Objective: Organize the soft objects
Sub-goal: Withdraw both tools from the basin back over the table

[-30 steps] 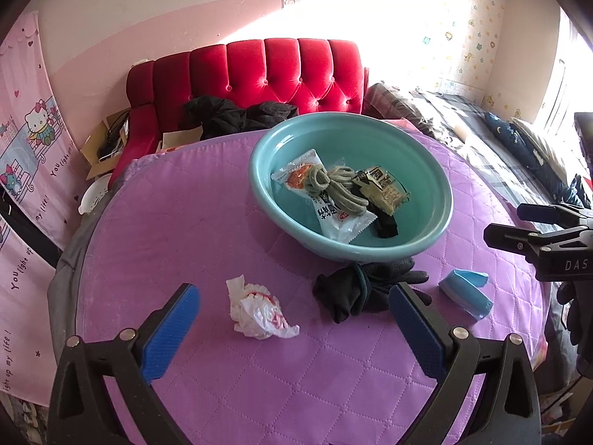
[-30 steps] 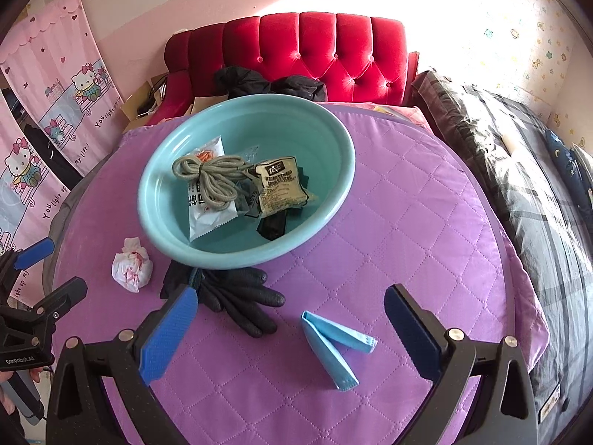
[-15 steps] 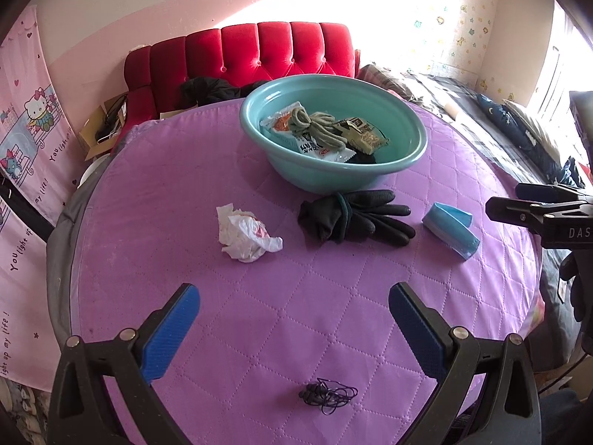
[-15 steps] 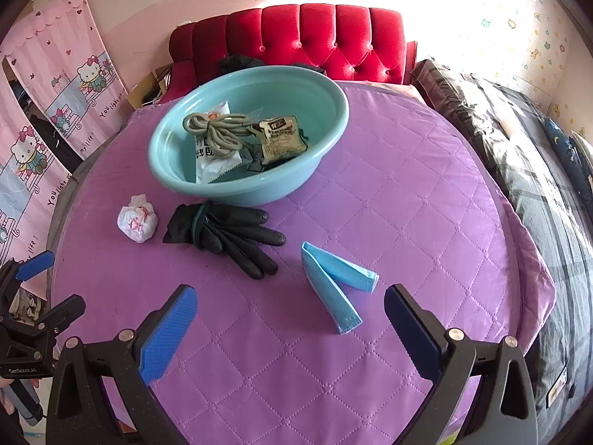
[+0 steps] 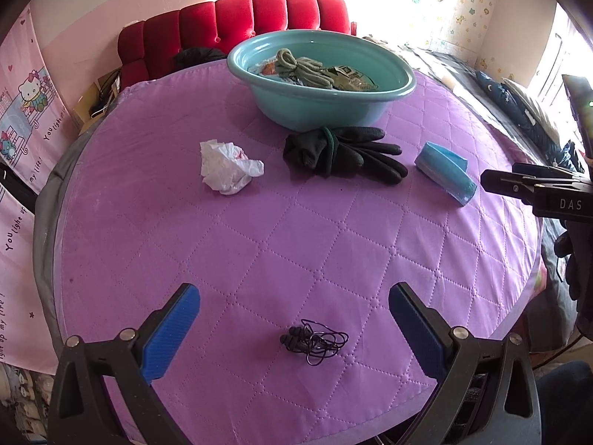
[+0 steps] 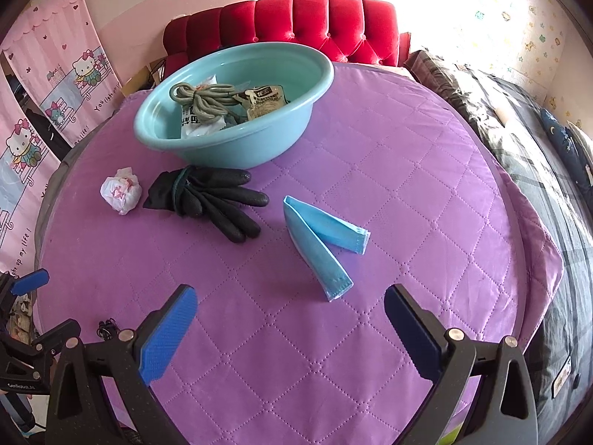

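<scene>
Both the left claw (image 5: 294, 328) and right claw (image 6: 291, 324) are held wide apart, empty. On the purple quilted counter (image 6: 389, 170), a folded light-blue cloth mask (image 6: 320, 239) lies beside black rubber-coated gloves (image 6: 207, 196) near the teal plastic basin (image 6: 237, 144). Light and limp, the mask is judged best pinched at its fold.
</scene>
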A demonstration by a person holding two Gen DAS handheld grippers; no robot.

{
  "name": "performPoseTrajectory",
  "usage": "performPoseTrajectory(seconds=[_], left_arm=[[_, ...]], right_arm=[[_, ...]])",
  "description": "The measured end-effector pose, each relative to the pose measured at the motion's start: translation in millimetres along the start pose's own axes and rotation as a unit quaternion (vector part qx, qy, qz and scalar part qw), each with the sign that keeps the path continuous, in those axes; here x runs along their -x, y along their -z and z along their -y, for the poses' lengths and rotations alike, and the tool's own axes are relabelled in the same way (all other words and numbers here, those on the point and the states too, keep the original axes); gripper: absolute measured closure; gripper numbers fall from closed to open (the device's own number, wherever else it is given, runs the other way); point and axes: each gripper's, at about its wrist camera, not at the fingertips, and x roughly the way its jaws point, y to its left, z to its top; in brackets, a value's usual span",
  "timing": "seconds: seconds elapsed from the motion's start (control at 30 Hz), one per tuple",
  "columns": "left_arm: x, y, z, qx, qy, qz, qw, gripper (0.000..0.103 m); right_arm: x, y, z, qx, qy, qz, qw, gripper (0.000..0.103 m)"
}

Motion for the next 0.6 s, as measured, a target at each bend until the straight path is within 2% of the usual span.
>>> performPoseTrajectory(seconds=[0.37, 0.6], left_arm=[[-35, 28, 3, 0.005, 0.006, -0.060, 0.9981, 0.000], [-52, 41, 2, 0.011, 0.002, -0.085, 0.9964, 0.000]], right_arm=[[-19, 10, 6, -0.003, -0.002, -0.031, 1.000, 0.000], [-31, 15, 6, 0.001, -0.008, -0.045, 0.999, 0.000]])
